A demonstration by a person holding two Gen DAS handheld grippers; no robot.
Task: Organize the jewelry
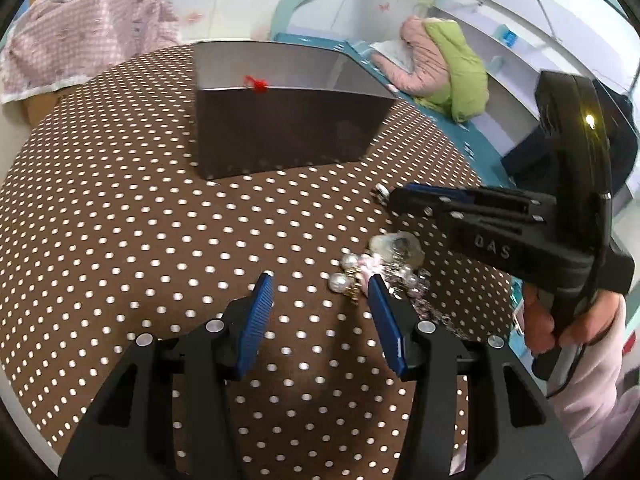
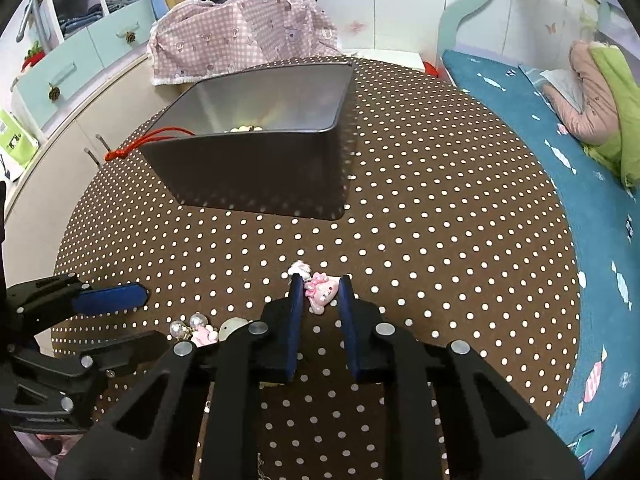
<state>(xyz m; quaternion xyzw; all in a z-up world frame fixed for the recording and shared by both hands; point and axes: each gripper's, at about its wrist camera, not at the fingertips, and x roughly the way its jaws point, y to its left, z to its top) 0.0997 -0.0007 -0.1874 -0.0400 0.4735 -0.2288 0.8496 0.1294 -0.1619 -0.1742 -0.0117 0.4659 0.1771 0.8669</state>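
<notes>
Jewelry lies in two small groups on a round table (image 2: pixel 440 200) covered with a brown cloth dotted in white. One group, a heap of pearl earrings (image 1: pixel 340 276), a pale shell-like piece and some pink bits, sits near the table's edge just beside the left gripper (image 1: pixel 322 280); seen from the left wrist, the heap lies against the outer side of that gripper's right-hand blue pad, partly hidden behind it. The left gripper's jaws stand apart with only bare dotted cloth between them, so it grips nothing. The other group is a pink charm (image 2: pixel 320 290) shaped like a little animal with a bow, with a small white piece just beyond it. The right gripper (image 2: pixel 320 286) has its two blue pads drawn in close on either side of this charm, and the pads appear to press on it, clenched around it low over the cloth. Farther back on the table stands a dark metal box (image 2: pixel 256 168), open at the top, with pale beads visible on its floor and a red cord (image 2: pixel 136 145) hanging over its rim. A person's hand (image 1: pixel 548 320) in a pale pink sleeve holds the right gripper's handle.
</notes>
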